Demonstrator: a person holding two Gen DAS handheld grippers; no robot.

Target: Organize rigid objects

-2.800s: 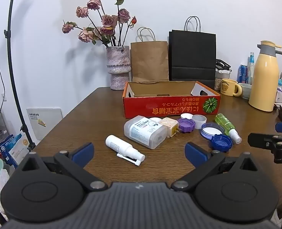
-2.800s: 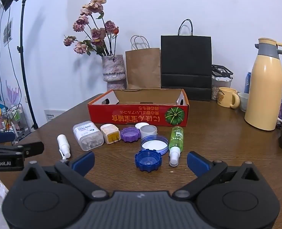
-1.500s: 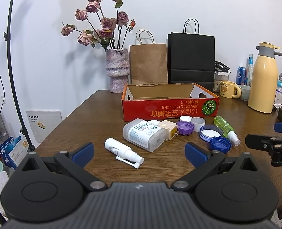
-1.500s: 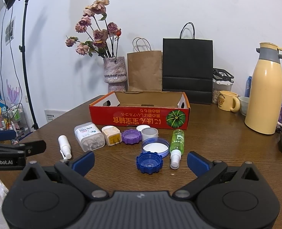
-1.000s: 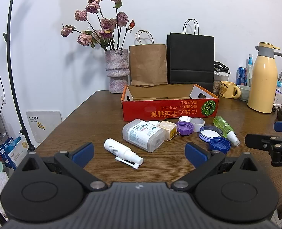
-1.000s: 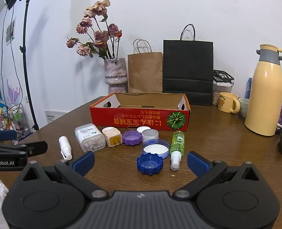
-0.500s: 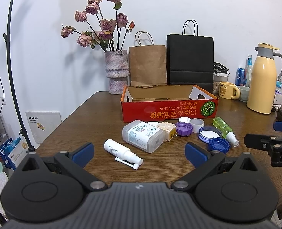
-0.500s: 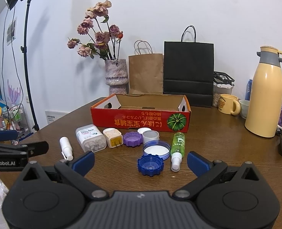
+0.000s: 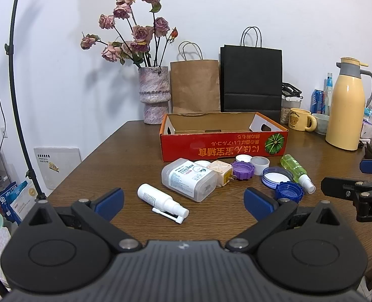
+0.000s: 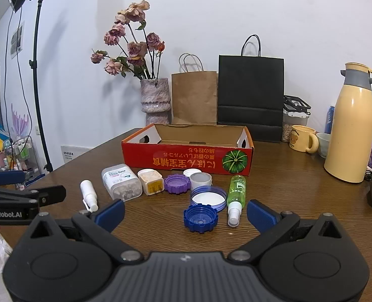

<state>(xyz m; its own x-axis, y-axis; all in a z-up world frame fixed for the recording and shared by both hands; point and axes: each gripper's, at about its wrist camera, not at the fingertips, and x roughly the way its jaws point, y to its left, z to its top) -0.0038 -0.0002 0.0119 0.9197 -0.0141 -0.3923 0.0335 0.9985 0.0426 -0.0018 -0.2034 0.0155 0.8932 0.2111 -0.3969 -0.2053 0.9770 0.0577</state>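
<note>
An empty red cardboard box (image 9: 223, 147) (image 10: 186, 159) stands on the brown table. In front of it lie a white spray bottle (image 9: 162, 200) (image 10: 89, 195), a clear plastic container (image 9: 188, 182) (image 10: 121, 185), a cream plug adapter (image 9: 220, 172) (image 10: 150, 181), a purple lid (image 9: 242, 170) (image 10: 177, 183), a white cap (image 10: 201, 178), a blue-rimmed lid (image 9: 276, 177) (image 10: 208, 197), a dark blue cap (image 9: 289, 195) (image 10: 200, 217) and a green spray bottle (image 9: 296, 172) (image 10: 235, 196). My left gripper (image 9: 183, 201) and right gripper (image 10: 186, 210) are open and empty, short of the objects.
A vase of dried roses (image 9: 154, 93), a brown paper bag (image 9: 194, 85) and a black paper bag (image 9: 251, 80) stand behind the box. A yellow thermos (image 10: 353, 130), a yellow mug (image 10: 301, 138) and clutter stand at the right. A light stand (image 9: 17, 88) is left of the table.
Both grippers have drawn back and risen slightly, so the objects look a little smaller. Nothing on the table has moved.
</note>
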